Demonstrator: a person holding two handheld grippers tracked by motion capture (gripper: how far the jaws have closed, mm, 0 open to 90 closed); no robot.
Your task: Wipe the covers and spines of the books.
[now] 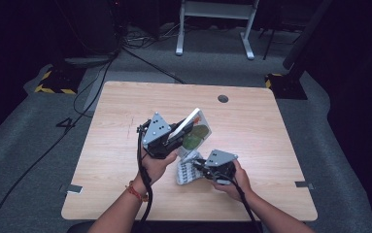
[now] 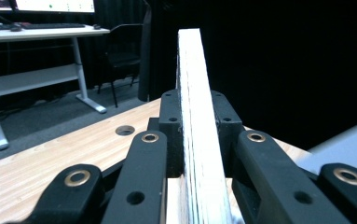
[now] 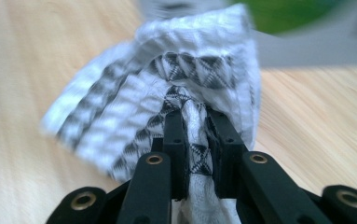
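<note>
Woven cloth [image 3: 167, 93] lies on matt wood-grain table [image 1: 251, 131].

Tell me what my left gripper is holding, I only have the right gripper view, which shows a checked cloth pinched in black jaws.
Observer: The left gripper is shut on a thin white board, clamped edge-on between its jaws.
Operator: Is the board lying on the table?
Observer: No, in the high view it is lifted off the wooden table and tilted, and its face carries a green printed picture.
Operator: Where is my cloth relative to it?
Observer: The checked cloth lies on the table just below the board, with the right gripper gripping its right edge.
</note>
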